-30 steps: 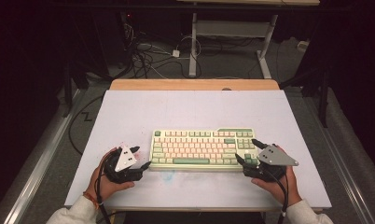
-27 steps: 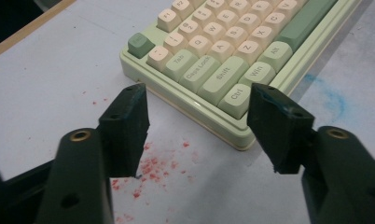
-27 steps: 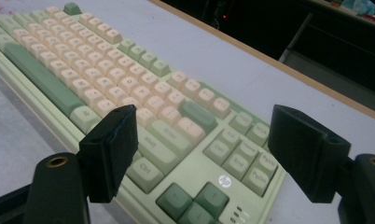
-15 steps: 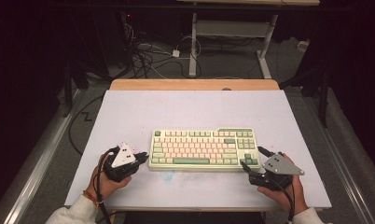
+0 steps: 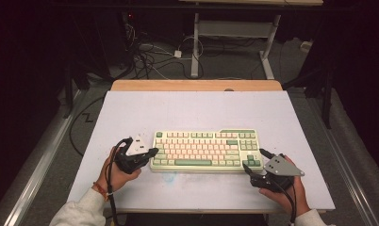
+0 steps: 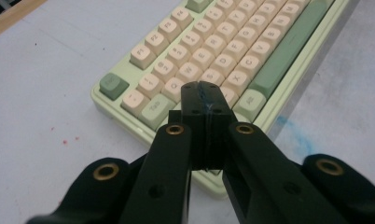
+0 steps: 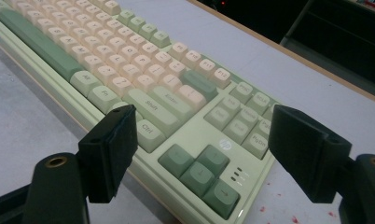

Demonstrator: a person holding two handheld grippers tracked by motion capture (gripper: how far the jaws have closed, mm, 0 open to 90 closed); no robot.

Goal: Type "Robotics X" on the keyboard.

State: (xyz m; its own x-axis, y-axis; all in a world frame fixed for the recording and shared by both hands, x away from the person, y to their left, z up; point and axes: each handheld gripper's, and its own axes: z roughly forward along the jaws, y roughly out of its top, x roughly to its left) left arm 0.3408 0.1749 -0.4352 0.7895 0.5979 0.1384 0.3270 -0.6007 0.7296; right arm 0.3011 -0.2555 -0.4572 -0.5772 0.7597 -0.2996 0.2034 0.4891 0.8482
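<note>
Jaws pressed flat together on the left gripper [image 6: 205, 100], nothing between them, tips poised over the keyboard [image 5: 206, 150] near its Tab and Caps corner; jaws spread wide on the right gripper [image 7: 199, 154], straddling the arrow-key corner without touching it. Keyboard lying flat and square near the front middle of the tabletop [image 5: 197, 108], a gripper at each end. Likely about to be lifted or shifted from both ends. Risk one: clenched left tips pushing down on keys rather than gripping the case, so that end slips or a keycap pops off. Risk two: right jaws closing across the slanted corner, biting keycaps instead of the case edge, and skidding off the smooth plastic. Risk three: uneven pull, one end held and the other merely nudged, swinging the board round toward the near edge.
</note>
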